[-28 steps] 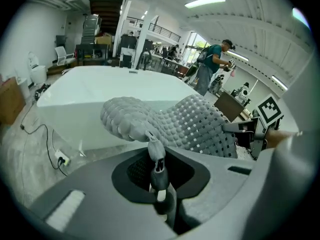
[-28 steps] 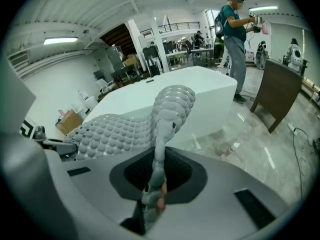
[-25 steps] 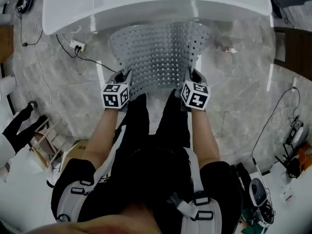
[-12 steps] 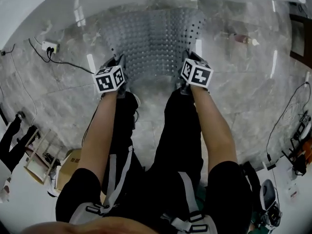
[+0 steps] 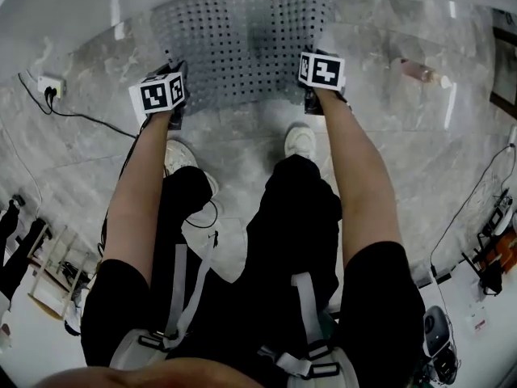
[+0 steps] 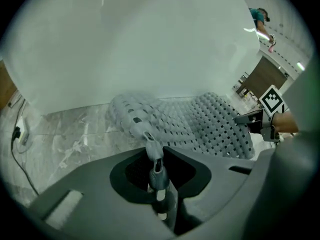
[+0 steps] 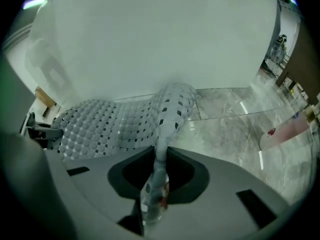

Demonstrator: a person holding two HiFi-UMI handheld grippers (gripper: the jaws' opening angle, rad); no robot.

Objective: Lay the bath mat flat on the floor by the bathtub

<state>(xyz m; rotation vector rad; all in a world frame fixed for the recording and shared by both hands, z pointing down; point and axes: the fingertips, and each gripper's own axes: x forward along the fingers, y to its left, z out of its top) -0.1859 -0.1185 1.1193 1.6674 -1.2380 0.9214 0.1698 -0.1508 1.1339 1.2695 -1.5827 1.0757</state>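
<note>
marble floor (image 5: 388, 136) beside the white bathtub (image 6: 125, 44) carries most of the grey perforated bath mat (image 5: 242, 47), but its near corners lift between the opening jaws of the left gripper (image 6: 154, 154) and right gripper (image 7: 160, 161), so letting go and flattening remain.

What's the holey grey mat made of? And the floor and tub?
The bath mat is likely soft matte rubber or plastic, as it curves limply; the floor, glossy veined stone or tile, reflecting lights; the bathtub, smooth shiny white, perhaps acrylic or enamel.
</note>
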